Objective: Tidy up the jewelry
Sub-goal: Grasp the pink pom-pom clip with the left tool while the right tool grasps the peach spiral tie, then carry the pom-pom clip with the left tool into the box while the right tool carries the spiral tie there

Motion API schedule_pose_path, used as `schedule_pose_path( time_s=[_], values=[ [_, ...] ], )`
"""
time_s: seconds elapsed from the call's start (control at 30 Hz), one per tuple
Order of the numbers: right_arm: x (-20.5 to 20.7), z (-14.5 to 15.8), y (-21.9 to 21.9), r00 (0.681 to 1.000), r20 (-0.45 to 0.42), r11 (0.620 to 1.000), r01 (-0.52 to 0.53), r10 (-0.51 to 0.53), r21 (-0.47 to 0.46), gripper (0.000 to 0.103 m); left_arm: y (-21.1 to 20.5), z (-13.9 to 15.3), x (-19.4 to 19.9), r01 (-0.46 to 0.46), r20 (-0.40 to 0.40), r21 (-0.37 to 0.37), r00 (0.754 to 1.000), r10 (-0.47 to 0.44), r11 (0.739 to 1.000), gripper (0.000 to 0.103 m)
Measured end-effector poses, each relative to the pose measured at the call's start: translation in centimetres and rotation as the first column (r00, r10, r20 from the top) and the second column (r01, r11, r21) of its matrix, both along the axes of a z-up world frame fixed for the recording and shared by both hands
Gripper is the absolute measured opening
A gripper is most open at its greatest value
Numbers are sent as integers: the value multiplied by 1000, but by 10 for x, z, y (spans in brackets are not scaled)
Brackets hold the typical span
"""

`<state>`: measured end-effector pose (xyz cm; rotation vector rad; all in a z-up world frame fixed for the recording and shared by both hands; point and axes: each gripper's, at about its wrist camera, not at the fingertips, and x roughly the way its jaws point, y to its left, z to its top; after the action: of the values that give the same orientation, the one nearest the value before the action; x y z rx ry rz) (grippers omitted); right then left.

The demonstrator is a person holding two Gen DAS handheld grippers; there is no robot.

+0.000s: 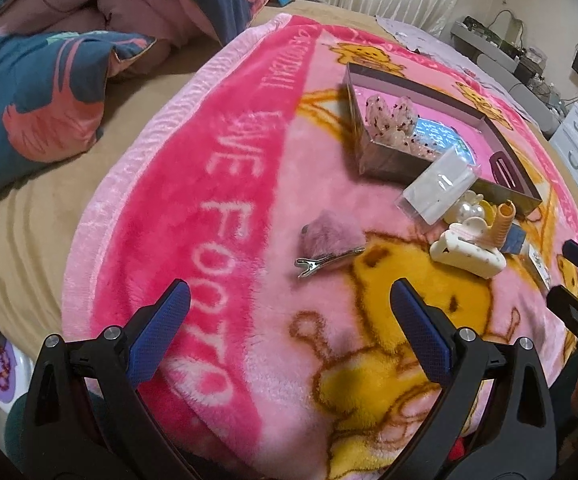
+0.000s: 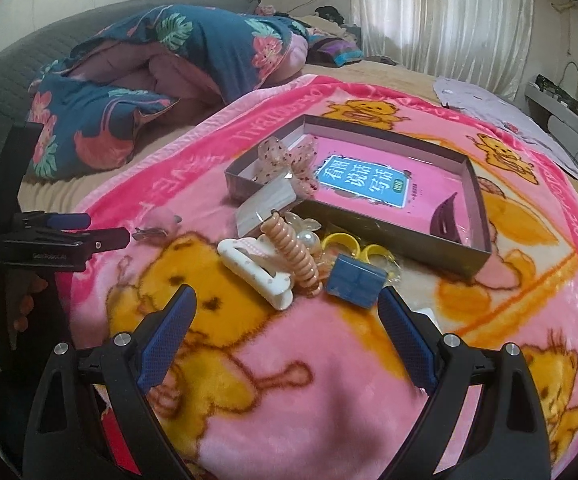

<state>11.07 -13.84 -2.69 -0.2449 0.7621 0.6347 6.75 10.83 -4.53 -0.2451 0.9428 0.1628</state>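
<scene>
Both claws open above the blanket, nothing gripped

Left claw [image 1: 289, 344] faces the fluffy clip [image 1: 329, 246], light and soft: take its metal prong; right claw [image 2: 287, 344] faces the stiff, slippery white claw-clip [image 2: 255, 274], just before the box [image 2: 479, 208]

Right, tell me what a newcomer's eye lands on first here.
First the loud pink cartoon-bear blanket spread over the bed. Next the shallow open box lying on it, with a heap of hair accessories at its near edge, a white claw clip foremost. Both tongs, left and right, hover open and empty.
</scene>
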Motion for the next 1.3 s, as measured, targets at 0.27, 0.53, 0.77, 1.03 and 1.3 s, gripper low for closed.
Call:
schedule_pose_path(
  time_s=[0.27,0.53,0.77,1.03,1.3],
  values=[
    [22,-12,13,1000,-9,1000,10,-10,-28,83,-9,-9,12,39,0,-7,999,-39,999,93],
    [45,-21,21,999,-41,1000,16,-17,-26,67,-14,-18,27,47,-9,-10,999,-47,999,90],
    [57,-29,35,998,-60,999,-5,3,-36,26,-15,-20,32,39,-6,-23,999,-39,999,85],
    [58,-21,16,999,-45,999,21,-20,30,17,-20,-24,40,39,-14,-27,999,-39,999,54],
    [54,-10,-5,998,-51,994,39,-34,99,17,-27,-23,44,64,-10,6,998,-63,998,35]
  ],
)
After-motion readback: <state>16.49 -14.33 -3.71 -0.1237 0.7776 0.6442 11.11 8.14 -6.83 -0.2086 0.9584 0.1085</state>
